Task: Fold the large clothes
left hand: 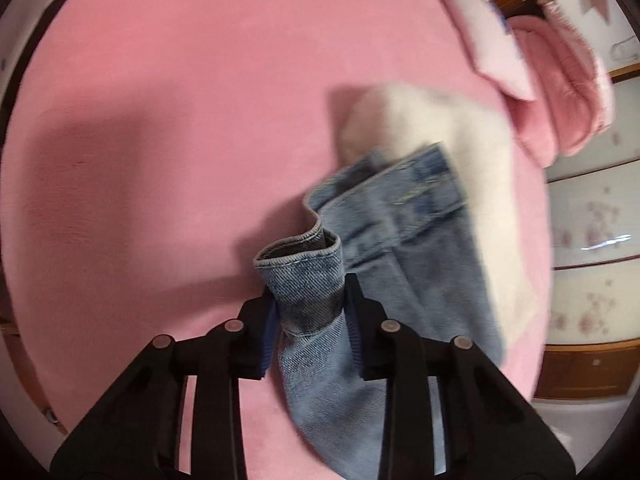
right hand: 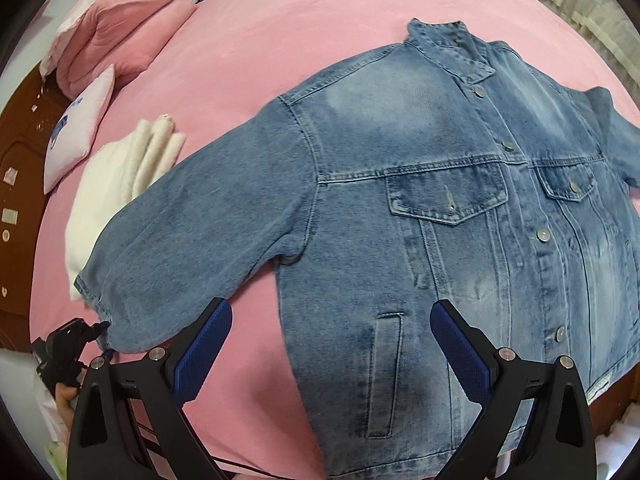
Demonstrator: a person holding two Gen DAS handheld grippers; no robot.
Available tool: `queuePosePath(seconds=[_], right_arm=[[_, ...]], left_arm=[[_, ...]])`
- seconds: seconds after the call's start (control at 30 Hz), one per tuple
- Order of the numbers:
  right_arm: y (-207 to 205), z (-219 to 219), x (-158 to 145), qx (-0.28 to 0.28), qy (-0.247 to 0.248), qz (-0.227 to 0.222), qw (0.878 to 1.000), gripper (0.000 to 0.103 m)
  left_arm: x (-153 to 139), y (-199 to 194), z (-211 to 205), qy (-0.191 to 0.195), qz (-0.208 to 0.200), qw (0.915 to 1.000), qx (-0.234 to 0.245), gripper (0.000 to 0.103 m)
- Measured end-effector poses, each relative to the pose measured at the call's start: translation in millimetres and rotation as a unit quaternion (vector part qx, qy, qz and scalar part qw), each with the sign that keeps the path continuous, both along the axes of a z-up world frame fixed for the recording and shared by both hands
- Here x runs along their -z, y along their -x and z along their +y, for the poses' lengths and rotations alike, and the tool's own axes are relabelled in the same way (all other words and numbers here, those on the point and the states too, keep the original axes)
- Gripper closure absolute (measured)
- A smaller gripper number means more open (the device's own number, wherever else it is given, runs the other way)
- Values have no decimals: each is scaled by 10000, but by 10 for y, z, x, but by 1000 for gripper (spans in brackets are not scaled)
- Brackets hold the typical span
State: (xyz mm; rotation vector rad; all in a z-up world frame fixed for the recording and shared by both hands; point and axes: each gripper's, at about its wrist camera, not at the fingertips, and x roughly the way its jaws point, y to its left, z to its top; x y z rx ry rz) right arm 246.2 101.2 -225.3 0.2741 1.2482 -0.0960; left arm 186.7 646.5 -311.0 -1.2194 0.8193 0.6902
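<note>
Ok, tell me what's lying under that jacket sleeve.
Under the denim jacket's sleeve lies a folded white cloth on the pink bedsheet; the cloth's near edge is covered.

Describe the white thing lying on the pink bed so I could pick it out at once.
Start at the pink bed and find the denim jacket spread across it. Follow its outstretched sleeve towards the pillow and the folded pink quilt. The white folded cloth lies partly under that sleeve; it is the only white, fluffy piece there, its neighbours being pink or blue.
</note>
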Motion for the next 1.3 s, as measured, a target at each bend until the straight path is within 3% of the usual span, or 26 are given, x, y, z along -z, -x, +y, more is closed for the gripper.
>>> queuePosePath(seconds=[0.1,0.23,0.3,0.43,0.5,0.63,0.73,0.83,0.9,0.97,1.03,1.1,1.13,1.2,1.27,1.3], right_arm=[[-3,-27,-40,-1,29,-24,10000,2],[-53,-73,-116,12,6,-147,9999,2],[-95,-143,-141,5,-41,-230,9997,2],[-215,-329,-205,42,-217,-331,9992,2],[-271,-518,-255,94,-354,-449,9983,2],[-424,-995,-328,129,-529,-642,9965,2],[-515,-1449,-432,271,-618,-773,9947,2],[-585,-1981,-548,402,-685,-978,9920,2],[-633,-2324,-584,418,-689,-1030,9914,2],[-662,-2691,-584,497,-763,-1002,9908,2],[-658,-2993,-552,548,-913,-1003,9892,2],[-660,-3209,-476,551,-981,-878,9898,2],[-673,-3310,-428,561,-1006,-748,9905,2],[-652,-3454,-338,632,-1179,-577,9893,2],[-624,-3520,-216,653,-1464,-437,9861,2],[-617,-3504,-144,622,-1542,-343,9855,2]], left_arm=[[-319,-42,-49,-264,-599,9974,285,79],[-894,-197,-255,-685,-1333,9836,1001,79],[-1193,-296,-433,-694,-1767,9719,1389,79],[-1867,-624,-1026,-1314,-2340,9376,2208,79],[-2107,-827,-1393,-1416,-2575,9219,2526,79],[-2351,-1308,-2280,-1573,-2634,8979,3158,79],[-2410,-1581,-3057,-1501,-2664,8862,3482,79],[-2288,-1797,-3883,-1457,-2591,8729,3870,79],[-2156,-1997,-4392,-1561,-2318,8662,4143,78],[-1987,-2102,-4893,-1477,-2013,8660,4334,78],[-1641,-2175,-5289,-1286,-1706,8709,4426,76],[-1194,-2285,-5662,-1136,-1241,8656,4716,64],[-952,-2285,-5725,-1082,-919,8596,4909,63],[-580,-2409,-5934,-912,-181,8375,5385,63],[-401,-2397,-5924,-865,245,8200,5652,63],[-401,-2314,-5941,-895,271,8159,5705,60]])
